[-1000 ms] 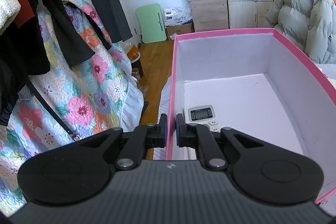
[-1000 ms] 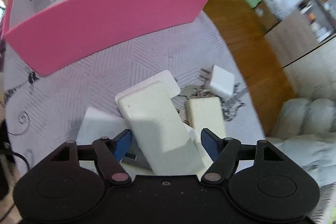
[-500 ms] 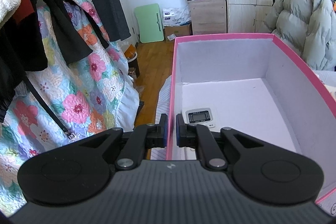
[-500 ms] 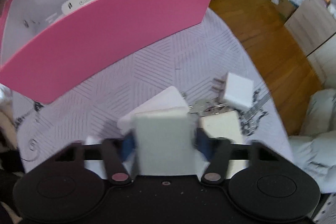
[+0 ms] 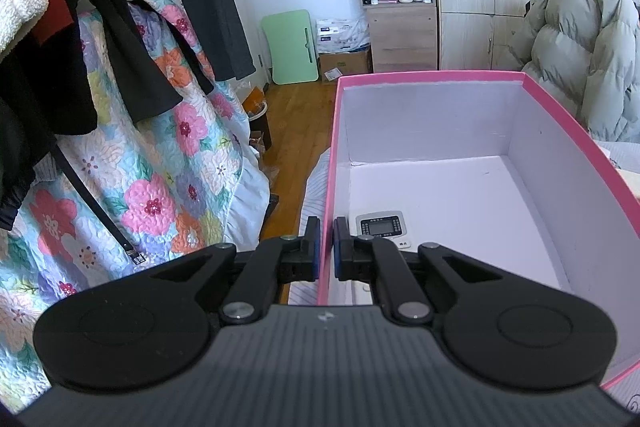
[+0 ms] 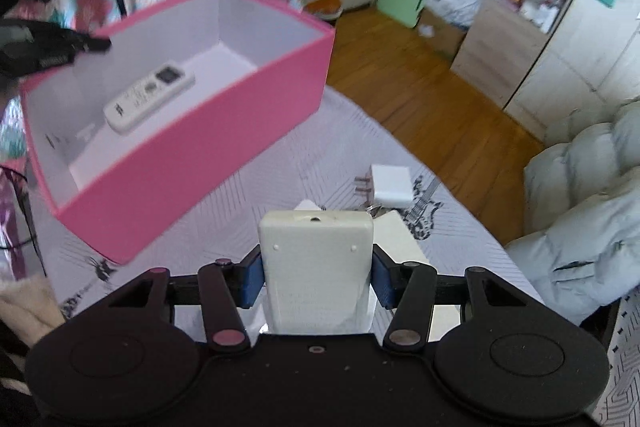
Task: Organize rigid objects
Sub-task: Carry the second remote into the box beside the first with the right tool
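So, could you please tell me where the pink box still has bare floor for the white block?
The pink box floor is bare from the remote to the far end wall, and along the right wall. Crowded: the near-left corner, where the remote lies beside the left tongs clamping the wall. The right tongs hold the white block.

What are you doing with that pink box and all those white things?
Someone is tidying hard things into the pink box using two hand-held grippers. The left gripper is pinched shut on the box's wall, holding it steady. The right gripper grips a cream-white device by its sides, above the patterned bed cover. One white remote already lies inside the box. A white plug charger and some other pieces are not yet packed and sit on the cover.
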The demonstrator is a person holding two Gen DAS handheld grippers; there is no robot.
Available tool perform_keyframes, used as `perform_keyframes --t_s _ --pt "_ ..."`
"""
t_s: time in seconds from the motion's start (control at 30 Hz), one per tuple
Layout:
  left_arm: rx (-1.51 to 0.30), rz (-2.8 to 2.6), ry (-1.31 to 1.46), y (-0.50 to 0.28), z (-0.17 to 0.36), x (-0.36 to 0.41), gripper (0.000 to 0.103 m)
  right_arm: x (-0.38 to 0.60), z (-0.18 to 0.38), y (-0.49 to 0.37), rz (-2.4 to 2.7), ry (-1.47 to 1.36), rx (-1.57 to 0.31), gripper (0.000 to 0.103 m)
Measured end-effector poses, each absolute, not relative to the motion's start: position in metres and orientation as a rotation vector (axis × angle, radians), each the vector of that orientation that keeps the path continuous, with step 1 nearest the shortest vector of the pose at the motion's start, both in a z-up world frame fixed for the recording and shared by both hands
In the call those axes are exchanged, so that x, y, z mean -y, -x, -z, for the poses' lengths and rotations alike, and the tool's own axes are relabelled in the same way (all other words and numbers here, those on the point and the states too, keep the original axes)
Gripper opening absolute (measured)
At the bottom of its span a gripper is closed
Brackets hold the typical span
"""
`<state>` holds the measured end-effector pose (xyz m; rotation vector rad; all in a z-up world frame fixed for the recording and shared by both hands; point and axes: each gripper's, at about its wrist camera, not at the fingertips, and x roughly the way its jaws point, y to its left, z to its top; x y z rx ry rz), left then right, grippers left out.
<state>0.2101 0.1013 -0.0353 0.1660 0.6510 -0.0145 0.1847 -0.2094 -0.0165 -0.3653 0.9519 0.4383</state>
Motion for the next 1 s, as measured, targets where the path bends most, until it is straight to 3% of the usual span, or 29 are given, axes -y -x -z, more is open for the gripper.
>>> perform_keyframes --t_s 0.43,0.67,0.83,1.0 --pt "-0.648 0.016 -0.156 -0.21 0.033 -0.102 0.005 0.202 -0.053 -0.162 -0.454 0.282 -0.776 0.057" --pt "-0.651 0.024 -0.137 -0.213 0.031 -0.105 0.005 0.19 -0.099 -0.171 -0.62 0.087 -0.644 0.057" --pt "-0.642 -0.005 -0.15 -0.213 0.033 -0.097 0.006 0.154 -0.081 -0.203 -0.749 0.003 -0.67 0.057" --pt "-0.648 0.008 -0.12 -0.212 0.033 -0.102 0.005 0.095 -0.021 -0.252 -0.732 0.016 -0.769 0.057"
